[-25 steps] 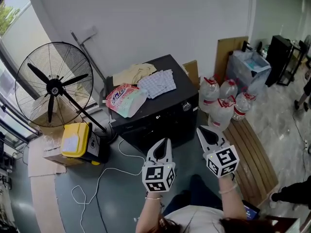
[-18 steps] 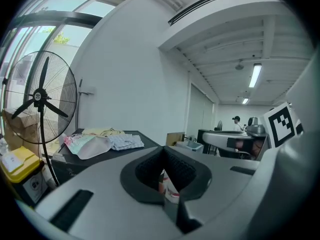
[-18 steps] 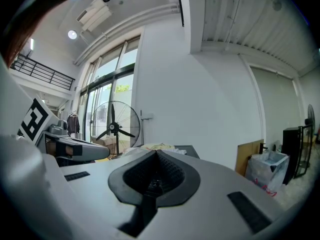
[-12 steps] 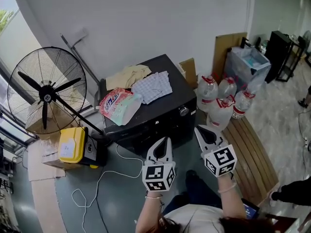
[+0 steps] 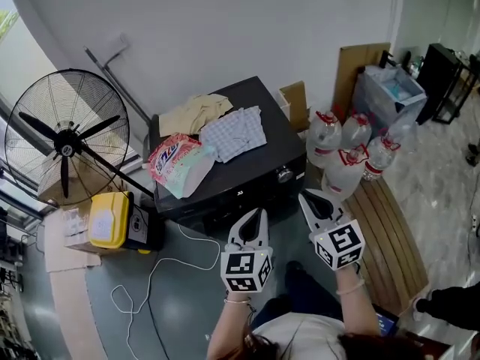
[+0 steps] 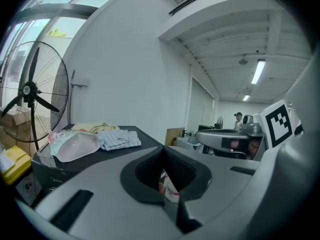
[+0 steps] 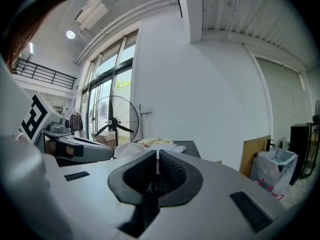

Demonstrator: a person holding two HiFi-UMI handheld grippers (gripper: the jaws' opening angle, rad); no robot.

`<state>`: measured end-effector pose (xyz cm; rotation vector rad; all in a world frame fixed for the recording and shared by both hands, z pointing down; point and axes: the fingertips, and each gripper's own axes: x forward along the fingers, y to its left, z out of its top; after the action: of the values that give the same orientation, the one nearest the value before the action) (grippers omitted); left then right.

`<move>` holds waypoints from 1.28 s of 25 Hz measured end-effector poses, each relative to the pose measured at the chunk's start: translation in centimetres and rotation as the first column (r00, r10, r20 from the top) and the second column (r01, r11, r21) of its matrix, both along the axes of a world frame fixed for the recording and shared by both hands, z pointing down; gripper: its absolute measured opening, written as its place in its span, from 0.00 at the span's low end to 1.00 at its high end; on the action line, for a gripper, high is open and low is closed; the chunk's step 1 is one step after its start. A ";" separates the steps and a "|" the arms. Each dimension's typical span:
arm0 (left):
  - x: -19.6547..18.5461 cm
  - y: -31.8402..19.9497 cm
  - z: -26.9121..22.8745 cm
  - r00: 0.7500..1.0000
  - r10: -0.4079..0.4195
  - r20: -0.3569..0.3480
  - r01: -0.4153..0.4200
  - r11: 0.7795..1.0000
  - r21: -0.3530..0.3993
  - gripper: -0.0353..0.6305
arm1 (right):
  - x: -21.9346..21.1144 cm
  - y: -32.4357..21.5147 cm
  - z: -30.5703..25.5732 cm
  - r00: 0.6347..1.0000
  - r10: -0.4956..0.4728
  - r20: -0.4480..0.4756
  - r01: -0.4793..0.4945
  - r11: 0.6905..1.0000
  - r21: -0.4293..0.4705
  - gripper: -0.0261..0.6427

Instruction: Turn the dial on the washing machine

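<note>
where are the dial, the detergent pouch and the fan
dial [image 5: 284,174]: head view, its round face
detergent pouch [image 5: 174,160]: head view, its printed front
fan [image 5: 66,150]: head view, its hub

Dial [image 5: 284,175] on the washing machine [image 5: 225,172]: too small for its markings to be read. The machine's front is mostly hidden by the steep angle. Print on the bag [image 5: 174,160] at its top's left edge is illegible.

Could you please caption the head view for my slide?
Left gripper and right gripper, both shut, poised before the washing machine and its dial.
</note>
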<state>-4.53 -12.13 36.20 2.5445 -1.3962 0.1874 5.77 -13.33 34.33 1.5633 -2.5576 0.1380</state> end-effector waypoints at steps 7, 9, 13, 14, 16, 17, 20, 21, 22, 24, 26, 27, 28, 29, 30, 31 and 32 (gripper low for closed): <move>1.5 -2.6 1.3 1.000 -0.006 -0.004 0.006 1.000 -0.020 0.08 | 0.5 -2.9 1.9 0.999 -0.036 0.005 0.036 0.999 -0.041 0.08; 1.8 -3.2 1.7 1.000 -0.010 -0.006 0.010 1.000 -0.022 0.08 | 0.6 -3.6 2.5 0.999 -0.049 0.004 0.049 0.998 -0.049 0.09; 2.4 -4.5 2.6 1.000 -0.022 -0.005 0.021 1.000 -0.023 0.08 | 0.7 -5.0 3.8 0.997 -0.079 0.000 0.079 0.995 -0.069 0.11; 2.5 -4.8 2.8 1.000 -0.025 -0.006 0.025 0.999 -0.021 0.08 | 0.7 -5.3 4.1 0.996 -0.085 -0.003 0.084 0.994 -0.071 0.11; 2.7 -5.2 3.3 0.999 -0.035 -0.005 0.035 0.999 -0.015 0.08 | 0.7 -5.8 4.7 0.996 -0.093 -0.008 0.092 0.993 -0.073 0.12; 2.7 -5.4 3.5 0.999 -0.040 -0.004 0.040 0.999 -0.012 0.08 | 0.7 -6.0 5.0 0.995 -0.095 -0.009 0.094 0.993 -0.073 0.13; 2.6 -5.8 4.1 0.999 -0.053 -0.003 0.053 0.999 -0.002 0.08 | 0.8 -6.8 6.0 0.996 -0.093 -0.017 0.092 0.993 -0.077 0.16; 2.6 -5.9 4.4 0.999 -0.054 -0.004 0.054 0.999 -0.001 0.08 | 0.8 -7.1 6.3 0.996 -0.090 -0.019 0.089 0.993 -0.078 0.16; 2.6 -6.0 4.6 0.998 -0.055 -0.006 0.055 0.998 -0.001 0.08 | 0.8 -7.3 6.7 0.996 -0.087 -0.022 0.085 0.993 -0.080 0.17; 2.5 -6.2 5.1 0.998 -0.057 -0.011 0.057 0.998 -0.003 0.08 | 0.8 -7.8 7.2 0.996 -0.082 -0.029 0.080 0.993 -0.083 0.18; 2.4 -6.4 5.6 0.998 -0.054 -0.012 0.054 0.999 -0.001 0.08 | 0.7 -8.2 7.7 0.996 -0.078 -0.038 0.075 0.994 -0.083 0.19; 2.4 -6.5 5.9 0.999 -0.051 -0.012 0.051 0.999 0.000 0.08 | 0.7 -8.4 8.0 0.996 -0.077 -0.044 0.073 0.994 -0.085 0.20; 2.4 -6.6 6.2 0.999 -0.047 -0.011 0.047 0.999 0.000 0.08 | 0.6 -8.5 8.3 0.996 -0.076 -0.050 0.072 0.994 -0.087 0.20; 2.4 -6.7 6.5 0.999 -0.043 -0.010 0.043 0.999 -0.001 0.08 | 0.6 -8.7 8.6 0.996 -0.075 -0.057 0.070 0.994 -0.089 0.21; 2.4 -6.8 6.7 0.999 -0.040 -0.009 0.040 0.999 -0.001 0.08 | 0.5 -8.9 8.9 0.995 -0.073 -0.062 0.068 0.994 -0.088 0.21; 2.3 -7.0 7.0 0.999 -0.037 -0.008 0.037 0.999 -0.001 0.08 | 0.5 -9.1 9.1 0.995 -0.070 -0.066 0.065 0.994 -0.087 0.22; 2.3 -7.1 7.2 0.999 -0.035 -0.007 0.035 0.999 0.001 0.08 | 0.4 -9.3 9.3 0.995 -0.067 -0.069 0.061 0.995 -0.084 0.22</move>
<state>-2.20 -19.26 43.40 2.5173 -1.4367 0.1714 6.18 -22.61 43.67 1.4291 -2.5101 0.1743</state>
